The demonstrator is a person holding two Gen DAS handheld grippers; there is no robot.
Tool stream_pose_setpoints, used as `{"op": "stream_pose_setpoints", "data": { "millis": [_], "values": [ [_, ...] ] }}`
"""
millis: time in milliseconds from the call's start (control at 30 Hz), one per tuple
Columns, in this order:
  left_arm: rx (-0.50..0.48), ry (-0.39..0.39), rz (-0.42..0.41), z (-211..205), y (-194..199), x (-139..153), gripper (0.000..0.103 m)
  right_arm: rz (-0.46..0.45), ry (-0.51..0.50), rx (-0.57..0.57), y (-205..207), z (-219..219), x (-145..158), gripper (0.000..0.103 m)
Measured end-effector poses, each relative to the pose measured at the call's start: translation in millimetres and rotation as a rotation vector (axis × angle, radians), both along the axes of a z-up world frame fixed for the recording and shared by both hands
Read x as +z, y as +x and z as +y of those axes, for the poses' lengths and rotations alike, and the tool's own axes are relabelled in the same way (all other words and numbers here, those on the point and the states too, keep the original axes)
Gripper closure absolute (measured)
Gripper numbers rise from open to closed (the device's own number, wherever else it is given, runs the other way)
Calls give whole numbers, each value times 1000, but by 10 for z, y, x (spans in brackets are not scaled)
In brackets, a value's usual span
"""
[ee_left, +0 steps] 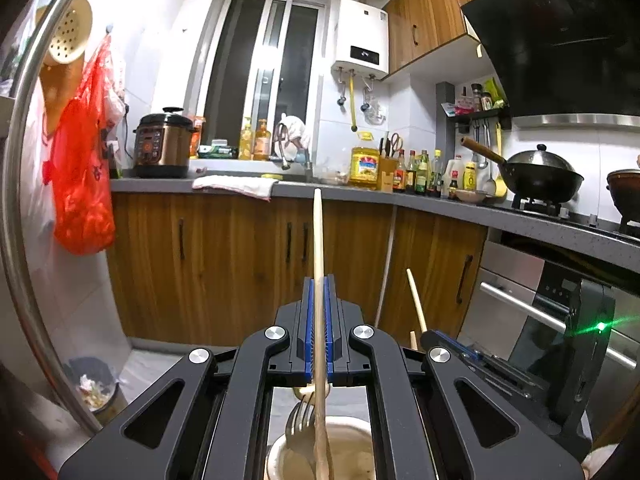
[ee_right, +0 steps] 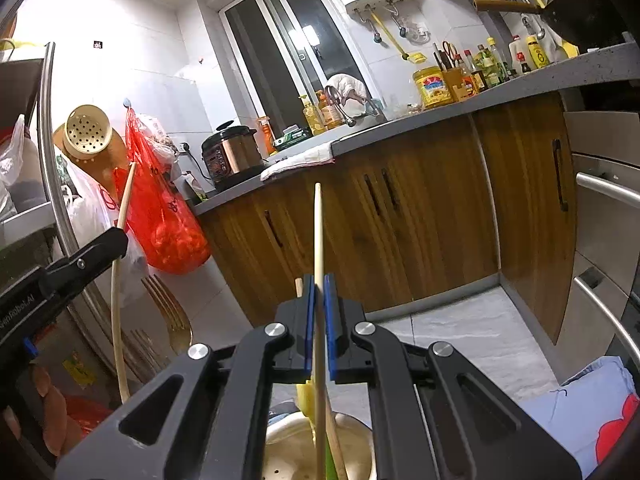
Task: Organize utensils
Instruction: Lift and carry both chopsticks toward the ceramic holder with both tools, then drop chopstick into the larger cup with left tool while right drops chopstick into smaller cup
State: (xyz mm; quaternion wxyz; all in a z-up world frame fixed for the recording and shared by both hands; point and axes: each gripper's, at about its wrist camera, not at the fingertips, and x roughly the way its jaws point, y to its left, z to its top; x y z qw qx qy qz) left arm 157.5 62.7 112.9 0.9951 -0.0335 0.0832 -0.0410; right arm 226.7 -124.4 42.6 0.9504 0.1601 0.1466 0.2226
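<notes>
1. The left gripper (ee_left: 319, 320) is clamped on a pale wooden chopstick (ee_left: 318, 248) that points to 12 o'clock.
2. The right gripper (ee_right: 319, 320) is clamped on a second pale wooden chopstick (ee_right: 318, 236).
3. A cream round utensil holder (ee_left: 352, 432) sits below the jaws at 6 o'clock, with a steel fork (ee_left: 302, 420) inside.
4. Keep each stick upright and lower it slowly, clear of the fork; release only once its tip is seated.

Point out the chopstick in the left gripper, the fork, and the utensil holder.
chopstick (ee_left: 318, 248), left wrist view, shaft above the pads.
fork (ee_left: 301, 414), left wrist view, tines.
utensil holder (ee_left: 352, 426), left wrist view, rim.
</notes>
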Motion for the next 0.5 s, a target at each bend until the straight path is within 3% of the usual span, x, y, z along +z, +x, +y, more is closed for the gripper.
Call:
{"op": "stream_pose_setpoints", "data": {
  "millis": [267, 500],
  "values": [
    [-23, 34, 20, -12, -191, -117, 98, -25, -79, 32, -200, -4, -83, 98],
    [-58, 37, 107, 37, -364, -245, 98, 12, -123, 59, -414, -95, -190, 98]
  ]
}}
